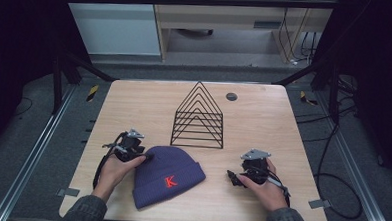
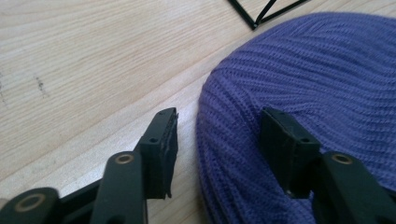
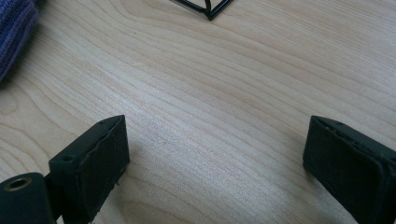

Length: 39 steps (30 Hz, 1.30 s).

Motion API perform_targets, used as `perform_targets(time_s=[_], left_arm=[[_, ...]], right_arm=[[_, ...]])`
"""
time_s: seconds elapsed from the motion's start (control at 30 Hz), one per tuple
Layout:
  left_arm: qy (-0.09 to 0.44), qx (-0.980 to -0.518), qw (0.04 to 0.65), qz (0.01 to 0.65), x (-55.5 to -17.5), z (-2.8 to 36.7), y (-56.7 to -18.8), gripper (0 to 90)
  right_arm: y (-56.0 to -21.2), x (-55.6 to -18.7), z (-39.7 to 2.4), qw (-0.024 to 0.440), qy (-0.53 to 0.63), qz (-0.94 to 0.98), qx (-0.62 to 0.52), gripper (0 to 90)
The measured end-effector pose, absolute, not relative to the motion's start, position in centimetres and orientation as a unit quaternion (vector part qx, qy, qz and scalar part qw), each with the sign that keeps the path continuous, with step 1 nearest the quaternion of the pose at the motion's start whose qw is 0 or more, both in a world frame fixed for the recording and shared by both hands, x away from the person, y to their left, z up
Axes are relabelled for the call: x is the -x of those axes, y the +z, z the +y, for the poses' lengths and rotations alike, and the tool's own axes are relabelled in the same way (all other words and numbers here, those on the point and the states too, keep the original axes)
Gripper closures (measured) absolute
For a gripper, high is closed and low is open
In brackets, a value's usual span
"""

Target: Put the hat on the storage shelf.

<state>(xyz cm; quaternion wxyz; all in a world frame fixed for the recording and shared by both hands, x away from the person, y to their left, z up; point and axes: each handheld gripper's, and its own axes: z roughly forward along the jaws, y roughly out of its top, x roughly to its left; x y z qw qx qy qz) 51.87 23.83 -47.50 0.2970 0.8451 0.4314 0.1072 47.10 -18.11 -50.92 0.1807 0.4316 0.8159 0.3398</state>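
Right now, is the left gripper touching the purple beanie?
Touching. In the left gripper view, the left gripper is open around the purple beanie's edge, with one jaw resting on the knit and the other over bare table.

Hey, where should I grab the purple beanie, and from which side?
Grip the beanie at its rounded crown edge, coming from its left with the left tool. The open jaws already straddle that edge, one over wood, one over knit. The folded cuff looks thicker, likely harder to pinch.

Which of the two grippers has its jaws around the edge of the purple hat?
The left gripper: one jaw rests on the purple hat. The right gripper stands over bare table.
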Motion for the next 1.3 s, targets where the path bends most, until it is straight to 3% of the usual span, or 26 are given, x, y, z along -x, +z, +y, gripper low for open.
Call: perform_targets(time_s=[0.3,0.57,0.73,1.3], left_arm=[[0.096,-0.854,0.295,0.418,-51.8,23.6,-47.9,60.9],[0.098,-0.859,0.287,0.413,-51.6,23.3,-47.9,66.6],[0.096,-0.859,0.289,0.412,-51.6,23.2,-47.9,76.4],[0.172,-0.858,0.307,0.374,-49.7,22.7,-44.8,81.3]], right_arm=[[-50.9,-47.1,-18.1,0.180,0.340,0.816,-0.432,7.1],[-50.9,-47.1,-18.1,0.181,0.340,0.816,-0.431,7.1],[-50.9,-47.0,-18.1,0.181,0.340,0.816,-0.432,7.1],[-50.9,-47.0,-18.1,0.179,0.340,0.816,-0.431,7.1]])
